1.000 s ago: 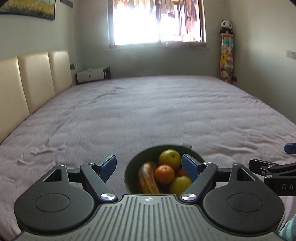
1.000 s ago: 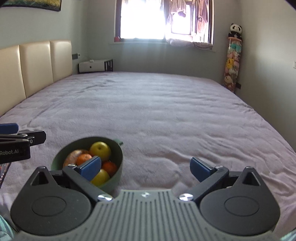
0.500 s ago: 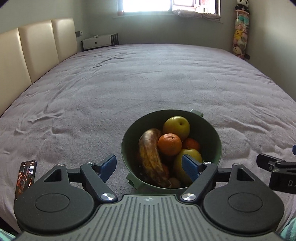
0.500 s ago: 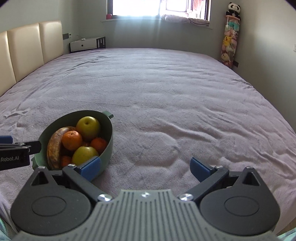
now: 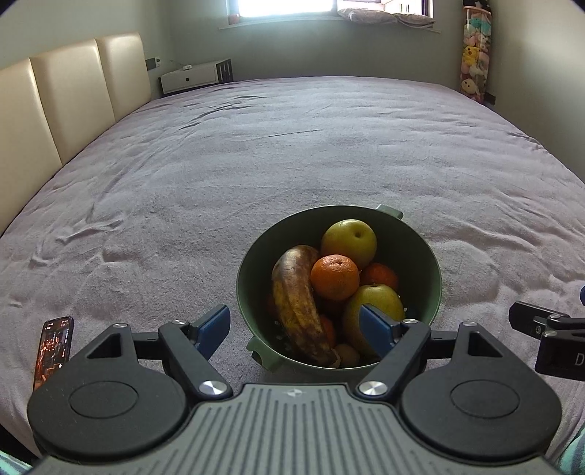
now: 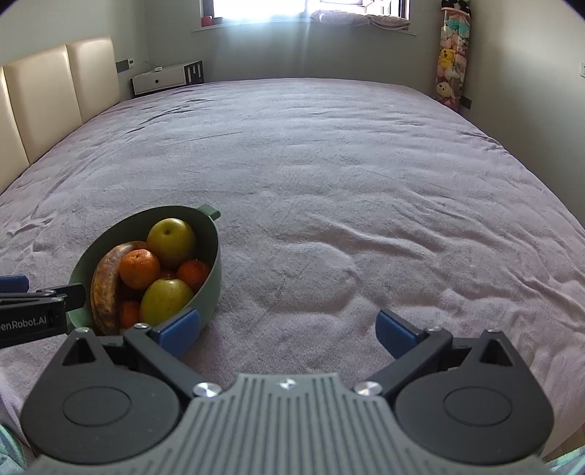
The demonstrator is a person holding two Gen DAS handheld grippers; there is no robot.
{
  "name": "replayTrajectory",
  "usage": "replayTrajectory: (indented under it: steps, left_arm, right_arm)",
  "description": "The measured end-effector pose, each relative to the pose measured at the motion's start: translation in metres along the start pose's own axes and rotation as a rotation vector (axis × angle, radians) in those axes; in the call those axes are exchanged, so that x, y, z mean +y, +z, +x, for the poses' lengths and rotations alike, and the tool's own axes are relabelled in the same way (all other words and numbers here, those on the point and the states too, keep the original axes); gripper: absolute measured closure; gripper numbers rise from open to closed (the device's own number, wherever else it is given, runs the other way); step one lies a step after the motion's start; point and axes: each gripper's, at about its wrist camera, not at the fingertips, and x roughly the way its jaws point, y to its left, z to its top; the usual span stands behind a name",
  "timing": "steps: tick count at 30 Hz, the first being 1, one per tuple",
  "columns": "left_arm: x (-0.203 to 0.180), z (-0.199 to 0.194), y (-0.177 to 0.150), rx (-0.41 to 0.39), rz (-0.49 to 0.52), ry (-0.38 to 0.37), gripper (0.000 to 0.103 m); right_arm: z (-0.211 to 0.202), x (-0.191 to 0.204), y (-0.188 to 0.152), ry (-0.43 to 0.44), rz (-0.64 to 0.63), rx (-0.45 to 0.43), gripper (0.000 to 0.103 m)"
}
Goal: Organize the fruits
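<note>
Fruit piled in round green plastic bowl [image 5: 431,270] on mauve bedspread [image 5: 292,153], lower centre of left view. Left gripper [image 5: 294,325] jaws apart, empty, over near rim; right gripper [image 6: 287,329] likewise, beside bowl. Browned banana [image 5: 296,296] leans left; top orange mandarin [image 5: 334,277] looks easiest — straddle, close gently.

Bed [image 5: 292,153]: I see a wide purple cover, lightly wrinkled, filling most of both views.
Headboard [image 5: 73,95]: cream padded panels along my left.
Phone [image 5: 51,347]: lying on the bed's near left edge, screen lit.
Cabinet [image 5: 193,76]: low and white, beyond the headboard.
Plush toys [image 6: 450,69]: stacked in the far right corner.
Window [image 5: 281,7]: bright, on the far wall.
</note>
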Motion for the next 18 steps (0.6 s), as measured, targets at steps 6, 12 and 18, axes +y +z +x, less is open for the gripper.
replayTrajectory:
  steps: [6,12,18]
  left_arm:
    - [0.0003,-0.0012,-0.0001,0.000,-0.002,-0.005,0.009]
    - [0.0002,-0.0014,-0.0002,0.000,-0.002,-0.006,0.009]
    - [-0.0009,-0.0026,0.0012,0.000,-0.003,-0.011,0.009]
  right_arm:
    - [-0.0007,0.0000,0.0001,-0.001,-0.001,-0.002,0.004]
    - [-0.0013,-0.0006,-0.0001,0.000,0.002,-0.005,0.004]
    - [-0.0024,-0.0001,0.0004,0.000,0.001,-0.008,0.004]
